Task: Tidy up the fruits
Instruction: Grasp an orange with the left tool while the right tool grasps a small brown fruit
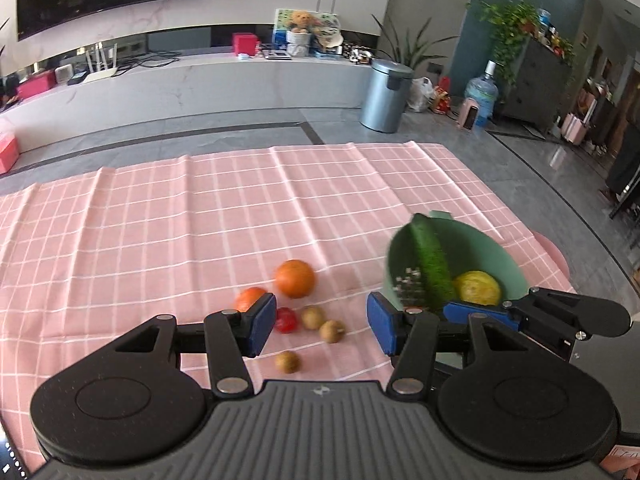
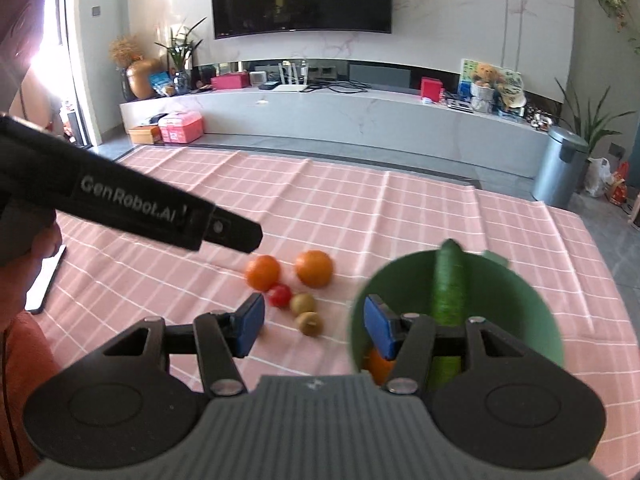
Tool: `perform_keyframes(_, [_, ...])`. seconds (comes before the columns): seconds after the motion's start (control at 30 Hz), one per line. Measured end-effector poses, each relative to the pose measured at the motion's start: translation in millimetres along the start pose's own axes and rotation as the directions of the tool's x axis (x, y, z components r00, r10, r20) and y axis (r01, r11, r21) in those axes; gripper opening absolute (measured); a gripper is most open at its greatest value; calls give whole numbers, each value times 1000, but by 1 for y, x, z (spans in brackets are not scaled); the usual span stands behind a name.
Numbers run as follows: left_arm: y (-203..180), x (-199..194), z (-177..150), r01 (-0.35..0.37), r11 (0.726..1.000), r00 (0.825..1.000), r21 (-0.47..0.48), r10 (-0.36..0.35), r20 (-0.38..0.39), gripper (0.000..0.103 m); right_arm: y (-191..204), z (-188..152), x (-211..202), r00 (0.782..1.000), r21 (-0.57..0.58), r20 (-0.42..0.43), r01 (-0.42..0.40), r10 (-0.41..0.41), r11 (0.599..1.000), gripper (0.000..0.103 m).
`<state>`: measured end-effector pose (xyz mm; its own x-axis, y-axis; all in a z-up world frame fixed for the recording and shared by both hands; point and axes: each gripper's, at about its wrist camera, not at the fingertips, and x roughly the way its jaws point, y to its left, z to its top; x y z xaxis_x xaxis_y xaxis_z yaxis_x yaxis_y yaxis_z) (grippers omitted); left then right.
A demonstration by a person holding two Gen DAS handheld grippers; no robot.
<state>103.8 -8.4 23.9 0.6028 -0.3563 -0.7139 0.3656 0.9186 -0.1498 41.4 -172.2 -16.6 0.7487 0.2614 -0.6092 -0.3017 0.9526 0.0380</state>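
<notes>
The green bowl (image 2: 520,280) showed blurred at its rim in the right wrist view, and the gripper linkage hid its near side, along with the lower end of the cucumber (image 2: 450,284). At the bottom of the bowl, 1 orange fruit (image 2: 378,364) peeked out, mostly covered. A phone (image 2: 46,280) at the left edge lay half hidden.
</notes>
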Motion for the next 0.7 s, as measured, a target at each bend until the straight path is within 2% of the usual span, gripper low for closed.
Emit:
perform_keyframes(0.2, [34,0,-13,-6,999,1000,-51,5,-6,62,26,-4,17,1000,-54,-19,6,-7,999,52])
perform_keyframes(0.4, [48,10,-27,-9,998,1000,-70,8,-27,62,35,-9,38,999,-111,-48,12,-17,994,49])
perform_keyframes(0.63, [53,30,-34,7,999,999,-45,-9,-45,62,36,-10,69,994,-203,-92,34,-53,979,42])
perform_keyframes(0.7, [53,36,-35,9,999,999,-38,-11,-47,62,35,-10,80,991,-250,-116,37,-68,967,36])
